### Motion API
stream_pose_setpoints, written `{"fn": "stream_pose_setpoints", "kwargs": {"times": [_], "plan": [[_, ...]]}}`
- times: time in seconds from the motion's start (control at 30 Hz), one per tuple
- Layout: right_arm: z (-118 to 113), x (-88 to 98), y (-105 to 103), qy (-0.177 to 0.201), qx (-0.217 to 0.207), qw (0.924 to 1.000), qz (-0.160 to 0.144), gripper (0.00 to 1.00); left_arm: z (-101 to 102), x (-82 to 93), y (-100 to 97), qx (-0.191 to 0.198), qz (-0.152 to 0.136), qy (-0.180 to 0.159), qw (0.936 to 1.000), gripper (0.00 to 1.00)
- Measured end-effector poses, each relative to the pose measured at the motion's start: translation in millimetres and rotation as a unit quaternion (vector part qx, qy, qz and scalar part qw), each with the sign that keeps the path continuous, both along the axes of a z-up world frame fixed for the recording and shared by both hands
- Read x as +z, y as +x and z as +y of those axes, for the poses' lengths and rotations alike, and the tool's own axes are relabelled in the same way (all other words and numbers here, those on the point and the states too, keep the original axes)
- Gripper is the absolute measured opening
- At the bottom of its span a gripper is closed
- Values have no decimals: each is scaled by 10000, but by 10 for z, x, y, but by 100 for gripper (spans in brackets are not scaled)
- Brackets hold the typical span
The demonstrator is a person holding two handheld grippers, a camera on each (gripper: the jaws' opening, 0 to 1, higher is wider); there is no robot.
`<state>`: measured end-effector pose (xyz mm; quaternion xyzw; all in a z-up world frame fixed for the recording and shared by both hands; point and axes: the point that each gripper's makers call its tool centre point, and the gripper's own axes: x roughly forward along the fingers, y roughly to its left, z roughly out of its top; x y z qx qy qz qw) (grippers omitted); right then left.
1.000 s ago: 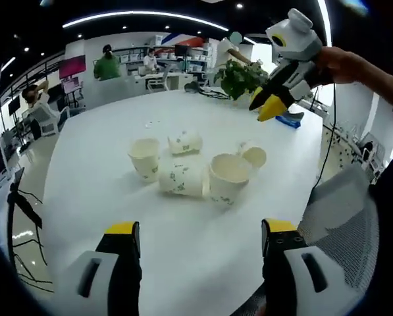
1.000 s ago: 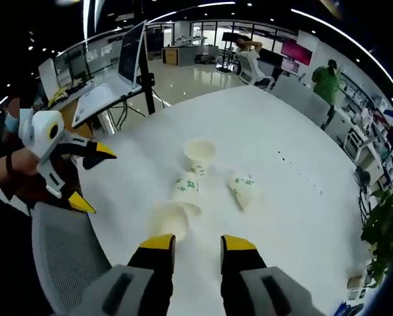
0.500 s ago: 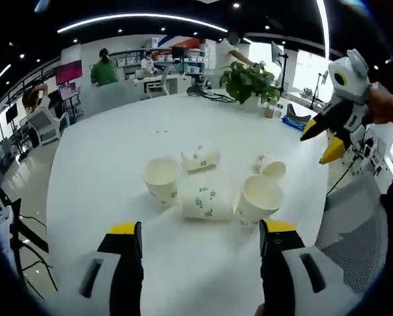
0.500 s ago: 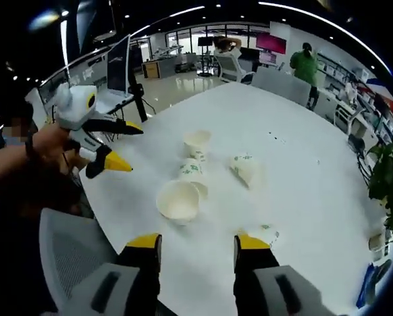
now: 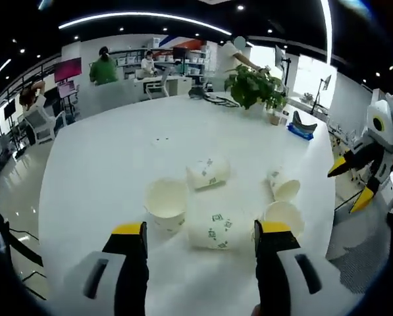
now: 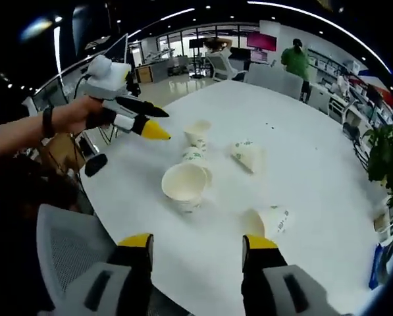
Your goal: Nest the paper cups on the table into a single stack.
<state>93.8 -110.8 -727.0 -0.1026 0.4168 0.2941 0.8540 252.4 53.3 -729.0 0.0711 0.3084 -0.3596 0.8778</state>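
At the bottom of the left gripper view, the left tool (image 5: 199, 230) rises with its two yellow-tipped jaws spread wide, nothing between them, above the smooth white round surface (image 5: 104, 164). Just beyond the tips lie the paper cups, thin white cones printed with small green marks. One upright cup (image 5: 165, 204) stands with its open mouth up; beside it a tipped cup (image 5: 216, 230) lies on its side, long axis roughly across the view. Farther off, another fallen cup (image 5: 208, 174) lies with its mouth toward the left, and a fourth cup (image 5: 284, 187) lies on its side with its rim toward the camera. A fifth cup (image 5: 283, 217) sits by the right jaw, mouth facing up and toward the camera. The right tool (image 5: 361, 181) enters from the right edge, its pointed yellow tips apart and empty. From the right gripper view, that tool's own grey jaws (image 6: 197, 242) are likewise spread, holding nothing. A green potted plant (image 5: 252, 84) stands at the surface's far edge, with a grey mesh chair (image 6: 71, 250) at the near edge.
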Motion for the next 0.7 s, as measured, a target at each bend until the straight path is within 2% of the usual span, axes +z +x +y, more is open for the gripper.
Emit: {"fn": "stream_pose_setpoints", "kwargs": {"times": [0.17,0.2,0.27,0.5,0.7], "plan": [[15,-106,-121,-5,-37,9999,115,56,-67,-61,219,-97,128,207,9997,63],[25,-129,-152,2,-56,9999,135,56,-49,-94,241,-155,170,386,9990,63],[44,-157,-196,4,-70,9998,179,56,-94,-92,282,-268,186,455,9984,62],[111,-244,-366,164,-208,9991,339,55,-207,-248,550,-626,333,922,9932,59],[110,-271,-446,163,-270,9985,441,55,-273,-333,579,-883,550,1148,9879,54]]}}
